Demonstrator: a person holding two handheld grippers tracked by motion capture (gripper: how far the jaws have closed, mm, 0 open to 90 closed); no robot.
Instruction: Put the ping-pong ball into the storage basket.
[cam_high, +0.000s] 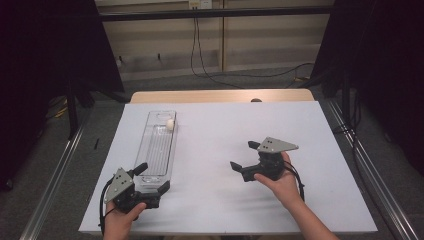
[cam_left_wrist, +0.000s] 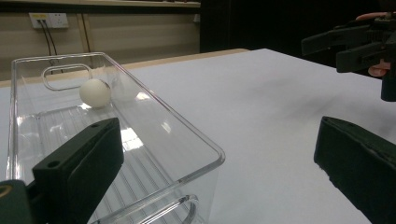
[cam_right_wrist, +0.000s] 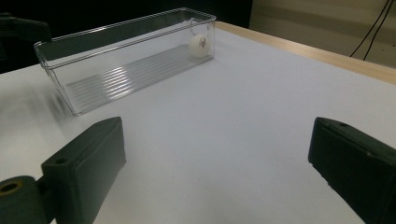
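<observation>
**Two open grippers by a clear bin holding a white ball**

A long, narrow, clear plastic bin (cam_high: 159, 145) with ribbed floor and cut-out handles at both ends is lying lengthwise on the white table sheet (cam_high: 225, 130). A small white ball (cam_high: 170, 124) is resting inside the bin at its far end, close to the far handle opening; in the left gripper view the ball (cam_left_wrist: 95, 93) is sitting against the bin's far wall, and in the right gripper view it (cam_right_wrist: 200, 46) is showing through the clear wall at the same end.

The left gripper (cam_high: 151, 179), black with a grey three-cornered plate on top, is being held in a hand at the near end of the bin. Its jaws are standing wide apart: one is lying over the near end of the bin (cam_left_wrist: 116, 140), the other is out beyond the bin's side wall, over the sheet. They are straddling the bin's near corner and are not closing on anything.

The right gripper (cam_high: 243, 156), also black with a grey plate, is being held well to the side of the bin, over bare sheet. Its jaws are also spread wide and are holding nothing, pointing toward the bin (cam_right_wrist: 126, 56).
</observation>
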